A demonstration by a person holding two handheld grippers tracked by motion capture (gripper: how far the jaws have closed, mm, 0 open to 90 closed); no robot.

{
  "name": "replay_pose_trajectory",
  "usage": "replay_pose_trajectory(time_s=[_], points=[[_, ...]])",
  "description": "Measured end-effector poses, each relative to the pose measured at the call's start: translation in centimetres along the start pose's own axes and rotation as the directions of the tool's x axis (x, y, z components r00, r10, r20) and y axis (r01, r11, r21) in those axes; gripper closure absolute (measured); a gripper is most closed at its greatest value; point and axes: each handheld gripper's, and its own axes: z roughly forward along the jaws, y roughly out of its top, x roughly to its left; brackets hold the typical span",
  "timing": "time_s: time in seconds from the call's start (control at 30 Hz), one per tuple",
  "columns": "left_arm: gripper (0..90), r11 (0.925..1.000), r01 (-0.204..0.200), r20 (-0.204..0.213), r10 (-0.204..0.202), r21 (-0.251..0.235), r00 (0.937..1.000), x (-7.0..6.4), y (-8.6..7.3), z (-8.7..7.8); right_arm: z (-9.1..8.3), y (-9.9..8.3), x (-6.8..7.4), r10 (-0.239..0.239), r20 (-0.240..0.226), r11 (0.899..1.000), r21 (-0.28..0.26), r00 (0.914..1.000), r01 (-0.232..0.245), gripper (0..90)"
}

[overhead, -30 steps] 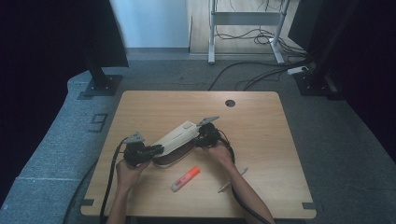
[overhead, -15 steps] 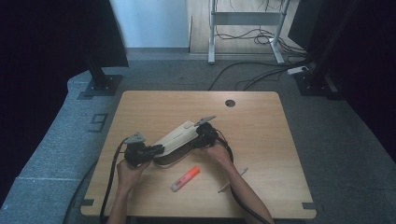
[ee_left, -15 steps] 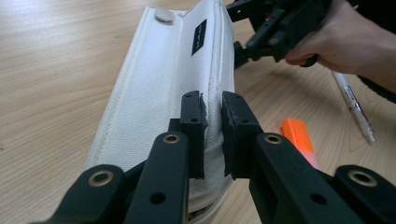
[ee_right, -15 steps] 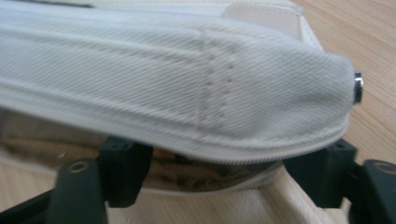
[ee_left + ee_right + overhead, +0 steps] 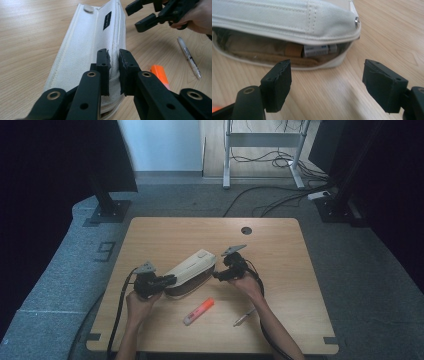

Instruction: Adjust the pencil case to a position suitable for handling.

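Wooden table (image 5: 280, 245): we count one pencil case (image 5: 192, 267) pinched by left gripper (image 5: 113, 58), right gripper (image 5: 327, 75) spread; one highlighter (image 5: 198, 311), one pen (image 5: 244, 317).

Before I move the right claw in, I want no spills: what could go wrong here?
1. The left claw pinches only the edge of the white pencil case; a tug could slip it free.
2. The right claw is open and apart from the case's open mouth; it may push the things inside deeper in.
3. The orange highlighter and the pen lie loose nearby and could be knocked.
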Motion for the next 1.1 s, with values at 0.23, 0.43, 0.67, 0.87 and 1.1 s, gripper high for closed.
replay_pose_trajectory(time_s=[0.23, 0.43, 0.67, 0.87, 1.1], points=[[79.6, 1.0000, -0.001, 0.000, 0.001, 0.002, 1.0000, 0.0, 0.0, 0.1, -1.9, -1.3, -0.4, 0.017, 0.002, 1.000, -0.006, 0.9998, -0.017, 18.6], [79.6, 1.0000, -0.003, -0.001, 0.003, 0.003, 1.0000, 0.0, 0.0, 0.1, -3.3, -2.9, -0.9, 0.039, 0.021, 0.999, -0.021, 0.9990, -0.038, 13.0], [79.5, 1.0000, -0.005, -0.002, 0.005, 0.006, 1.0000, -0.1, 0.0, 0.1, -4.5, -4.4, -0.7, 0.039, 0.037, 0.999, -0.026, 0.9985, -0.038, 9.2], [79.4, 0.9999, -0.009, -0.002, 0.009, 0.007, 1.0000, -0.1, -0.1, 0.1, -6.0, -6.1, -0.4, 0.030, 0.032, 0.999, -0.021, 0.9990, -0.030, 7.5], [79.4, 0.9999, -0.011, -0.002, 0.011, 0.010, 0.9999, -0.1, -0.1, 0.1, -7.5, -8.2, -0.2, 0.038, 0.030, 0.999, -0.020, 0.9988, -0.038, 9.9]])
